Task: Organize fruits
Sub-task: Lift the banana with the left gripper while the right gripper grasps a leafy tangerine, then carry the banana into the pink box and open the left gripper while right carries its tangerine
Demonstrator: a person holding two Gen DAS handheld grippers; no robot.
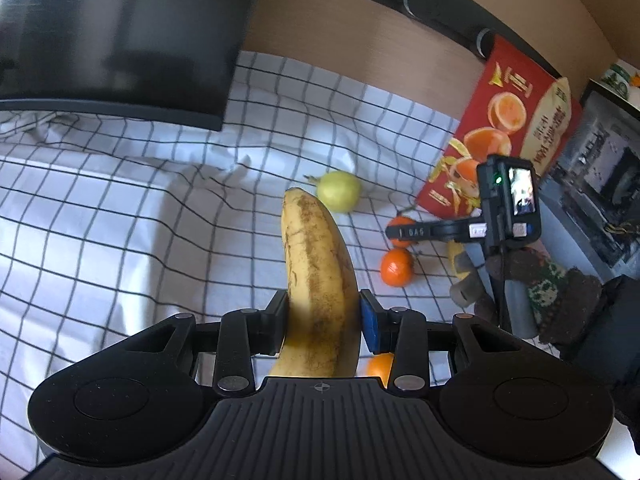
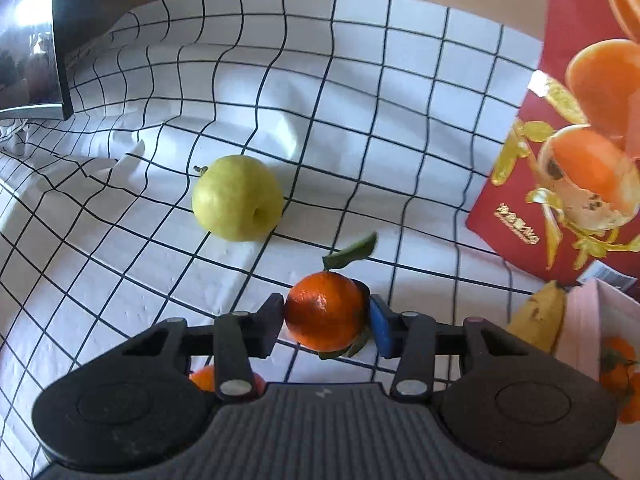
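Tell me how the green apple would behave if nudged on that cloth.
The green apple looks round and smooth, so it would probably roll. The wrinkled checked cloth may slow it. It lies on its side, stem sideways, so a wobble seems likely.

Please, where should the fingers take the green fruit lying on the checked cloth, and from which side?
Grip the green fruit across its round middle, coming from above. It lies tipped, stem pointing sideways to the far left, so avoid stem and dimple ends. Nothing touches it.
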